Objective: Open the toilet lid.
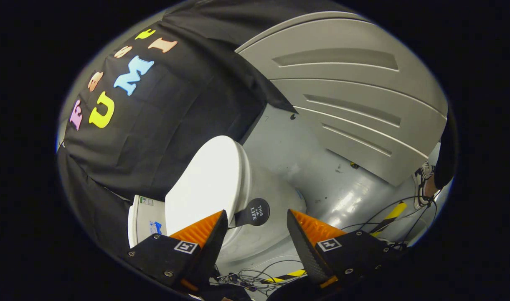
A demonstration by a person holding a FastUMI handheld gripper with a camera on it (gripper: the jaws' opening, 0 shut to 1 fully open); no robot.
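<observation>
The white toilet lid appears to lie down on the pale bowl, with the tank behind it against the black cloth wall. A round black tab sticks out from the lid's rim. My gripper is open, and the tab sits in the gap between the two fingertips. One finger lies over the lid's edge, the other finger is on the bowl side. Neither finger presses on the tab.
The grey floor spreads beyond the bowl, up to a grey ribbed panel. Loose cables and a yellow-black striped strip lie on the floor. A person's shoe and dark trouser leg stand near the panel.
</observation>
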